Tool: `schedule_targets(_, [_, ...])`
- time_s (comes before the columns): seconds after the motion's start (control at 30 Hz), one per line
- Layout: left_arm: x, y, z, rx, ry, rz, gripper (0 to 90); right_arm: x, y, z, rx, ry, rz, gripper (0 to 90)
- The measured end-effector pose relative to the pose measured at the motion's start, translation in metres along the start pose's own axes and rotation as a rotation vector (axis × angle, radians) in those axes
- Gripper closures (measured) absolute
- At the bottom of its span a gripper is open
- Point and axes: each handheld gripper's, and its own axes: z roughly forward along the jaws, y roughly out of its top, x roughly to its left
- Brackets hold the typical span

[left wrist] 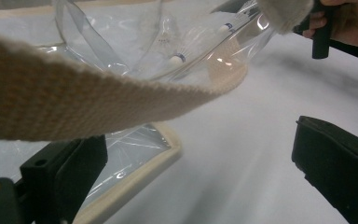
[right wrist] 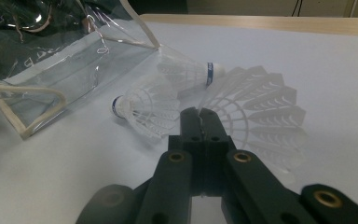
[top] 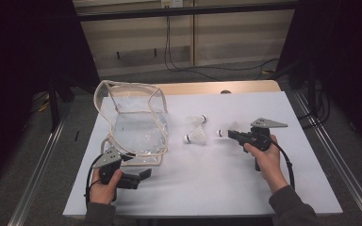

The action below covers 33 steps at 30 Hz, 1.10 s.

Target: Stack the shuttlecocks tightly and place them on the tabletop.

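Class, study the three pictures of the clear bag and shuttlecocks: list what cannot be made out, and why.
- Held shuttlecock: its cork, right gripper view, hidden behind the skirt.
- Clear bag: its contents, high view, lost in glare.
- Bag's strap: its ends, left gripper view, blurred and cut off by the edge.

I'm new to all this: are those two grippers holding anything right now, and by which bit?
The right gripper is shut on a shuttlecock, pinching the feather skirt's edge. The left gripper is open beside the clear bag's strap, holding nothing.
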Motion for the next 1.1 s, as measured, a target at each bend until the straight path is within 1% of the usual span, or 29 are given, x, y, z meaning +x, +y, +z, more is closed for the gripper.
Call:
schedule_targets(0.37, [0.0002,-0.0001,-0.0003,-0.003,0.001,-0.001,3.5,-0.0018,0.0009,0.0037,-0.002,-0.002,0.013,90.0])
schedule_targets(0.6, [0.0002,-0.0001,0.0,0.0,0.0,-0.002,3.5,-0.001,0.0033,0.0055,-0.005,0.0,0.003,90.0])
schedule_targets(0.67, [0.0003,-0.0001,-0.0002,-0.001,0.0,-0.002,3.5,-0.0002,0.0041,0.0061,-0.006,0.002,0.008,90.0])
schedule_targets(1.1, [0.0006,-0.0002,-0.0002,-0.005,0.001,-0.003,3.5,0.0007,0.005,0.0105,-0.008,0.008,0.005,90.0])
